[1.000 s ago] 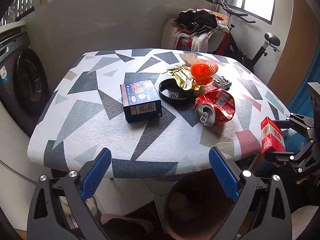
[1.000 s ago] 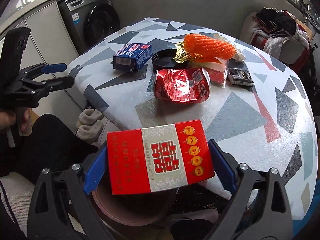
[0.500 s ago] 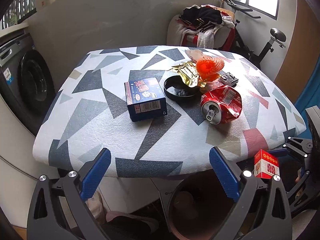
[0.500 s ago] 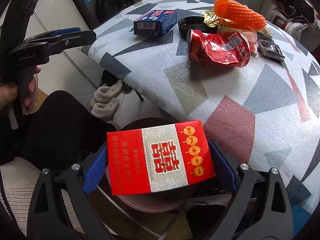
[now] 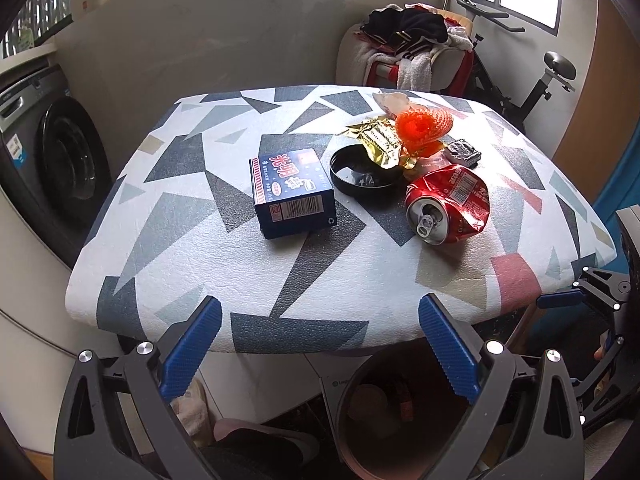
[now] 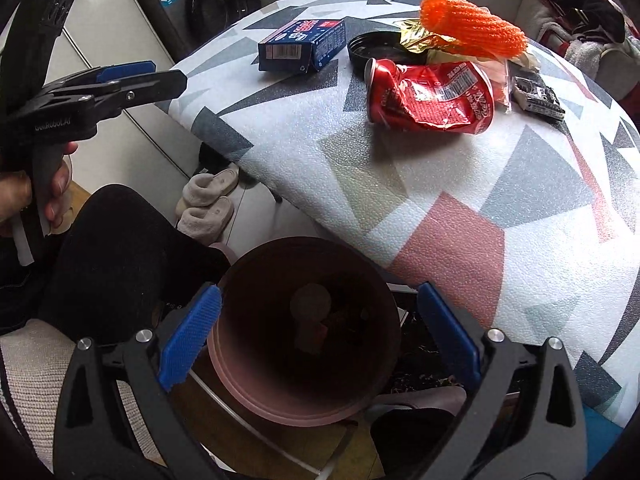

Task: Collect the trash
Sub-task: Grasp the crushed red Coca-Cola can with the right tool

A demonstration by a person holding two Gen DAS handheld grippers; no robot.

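Note:
My right gripper [image 6: 318,336] is open and empty, just above the brown trash bin [image 6: 240,384] that stands under the table edge; the bin also shows in the left wrist view [image 5: 348,432]. A red box lies inside the bin [image 5: 406,396]. My left gripper [image 5: 320,344] is open and empty, in front of the near table edge. On the table lie a blue carton [image 5: 290,192], a crushed red can [image 5: 450,208], a black lid [image 5: 366,174], a gold wrapper [image 5: 380,140], an orange foam net [image 5: 424,126] and a small dark pack [image 5: 464,152].
The patterned table [image 5: 200,264] overhangs the bin. A washing machine [image 5: 48,152] stands to the left. A chair heaped with clothes [image 5: 408,48] and an exercise bike [image 5: 548,80] stand behind the table. Slippers [image 6: 208,200] lie on the floor, beside the person's dark-clad leg [image 6: 120,248].
My right gripper moved down over the bin and opened; the red box it held has dropped into the bin. My left gripper edged closer to the table.

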